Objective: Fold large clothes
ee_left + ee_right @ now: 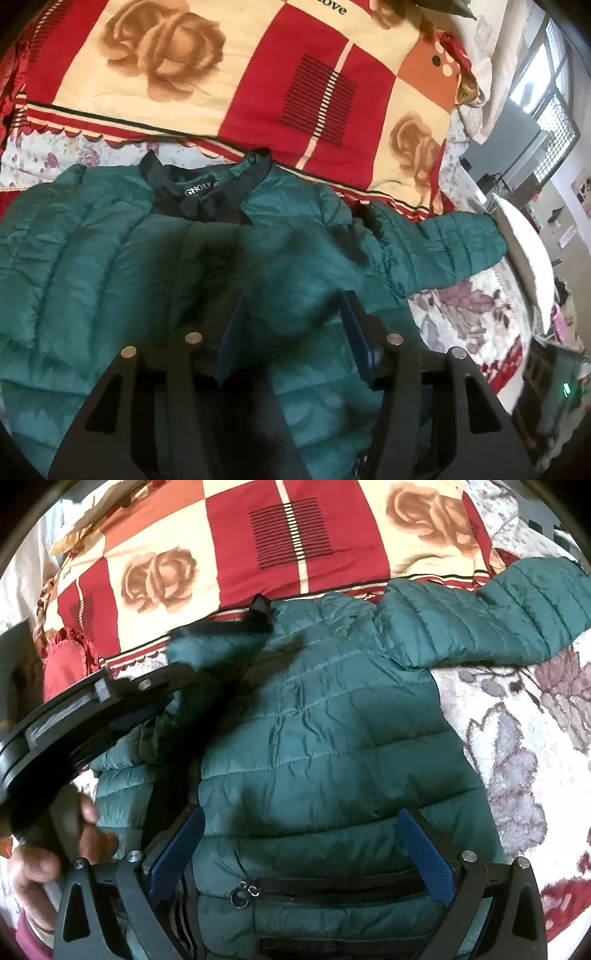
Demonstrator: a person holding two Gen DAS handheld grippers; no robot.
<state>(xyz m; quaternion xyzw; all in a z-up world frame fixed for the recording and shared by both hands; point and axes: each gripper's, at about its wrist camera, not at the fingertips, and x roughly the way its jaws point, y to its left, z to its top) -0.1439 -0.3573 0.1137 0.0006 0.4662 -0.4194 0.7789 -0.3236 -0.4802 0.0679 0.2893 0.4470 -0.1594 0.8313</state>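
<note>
A dark green quilted puffer jacket lies on the bed, black collar toward the far side, one sleeve stretched out to the right. My left gripper is shut on a blurred fold of the green jacket between its blue pads. In the right wrist view the jacket fills the middle, with a black pocket zipper near the camera. My right gripper is open just above the jacket's lower front, holding nothing. The left gripper's body crosses the left side there, held by a hand.
A red and cream rose-print quilt lies beyond the jacket. A floral pale blanket covers the bed to the right. The bed edge, a white rail and room furniture are at the far right of the left wrist view.
</note>
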